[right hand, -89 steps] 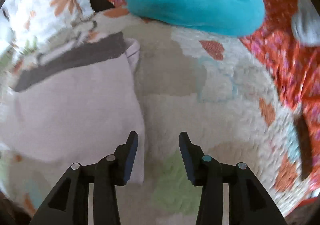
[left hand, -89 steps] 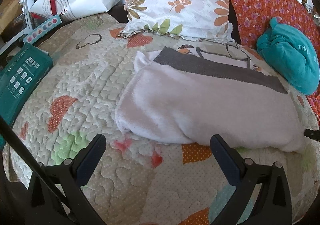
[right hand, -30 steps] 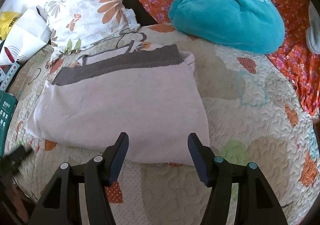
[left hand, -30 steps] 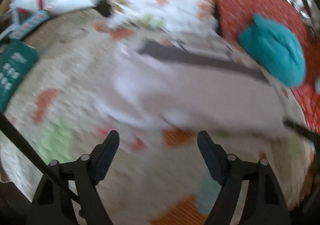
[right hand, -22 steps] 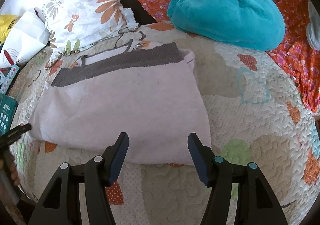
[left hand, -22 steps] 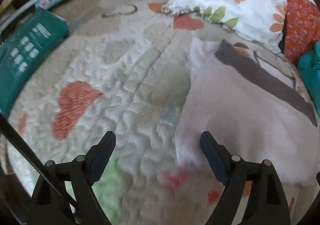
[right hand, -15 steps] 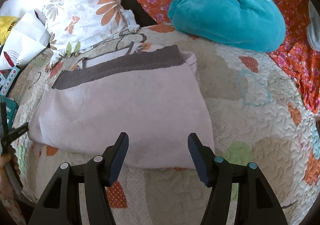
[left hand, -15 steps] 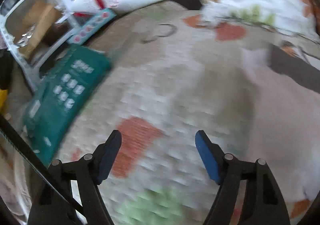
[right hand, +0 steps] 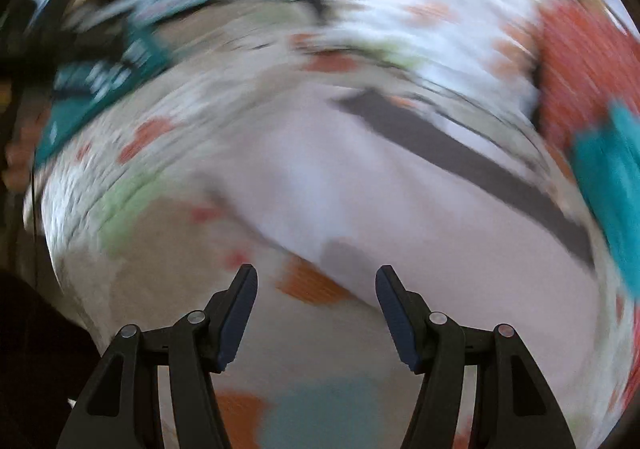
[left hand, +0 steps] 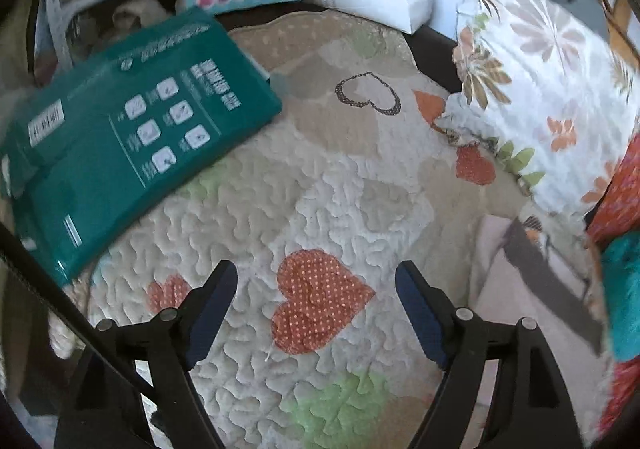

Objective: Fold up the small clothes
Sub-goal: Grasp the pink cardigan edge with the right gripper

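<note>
— Where did the pale garment [right hand: 360,185] lie?
— On the quilt [left hand: 340,189], just ahead of the right gripper [right hand: 316,309], long axis crosswise, grey band [right hand: 460,153] farthest. From the left gripper [left hand: 316,309] it sat off right.
— Nearer?
— The right, judging by that; both were spread wide, empty, aimed low over the quilt

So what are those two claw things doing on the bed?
A person is folding small clothes with them. The pale pink garment with a gray band lies folded on the quilt. Both claws are open and hold nothing: the left claw points at bare quilt, and the right claw sits near the garment's edge, its view blurred.
</note>
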A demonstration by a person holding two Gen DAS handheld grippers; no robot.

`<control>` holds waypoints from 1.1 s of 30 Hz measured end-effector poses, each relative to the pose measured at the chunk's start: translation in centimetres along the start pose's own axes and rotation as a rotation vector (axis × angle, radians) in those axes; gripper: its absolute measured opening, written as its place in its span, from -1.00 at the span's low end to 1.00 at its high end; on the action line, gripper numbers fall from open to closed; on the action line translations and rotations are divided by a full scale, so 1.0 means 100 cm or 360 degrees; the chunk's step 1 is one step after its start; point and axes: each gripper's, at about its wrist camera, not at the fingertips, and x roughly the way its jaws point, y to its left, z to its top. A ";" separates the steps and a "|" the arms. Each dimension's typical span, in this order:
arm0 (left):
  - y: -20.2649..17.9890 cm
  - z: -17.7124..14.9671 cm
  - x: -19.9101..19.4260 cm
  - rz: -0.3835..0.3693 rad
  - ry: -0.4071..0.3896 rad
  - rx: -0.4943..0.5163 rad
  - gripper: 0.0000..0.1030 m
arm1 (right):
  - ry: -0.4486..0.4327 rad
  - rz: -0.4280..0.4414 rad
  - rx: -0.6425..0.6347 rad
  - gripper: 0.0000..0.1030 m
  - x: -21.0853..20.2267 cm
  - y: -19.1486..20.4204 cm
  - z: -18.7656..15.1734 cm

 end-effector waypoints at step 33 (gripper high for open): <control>-0.123 -0.080 -0.026 -0.0244 0.0016 0.0387 0.56 | 0.0093 -0.0387 0.1334 -0.81 -0.062 -0.273 -0.136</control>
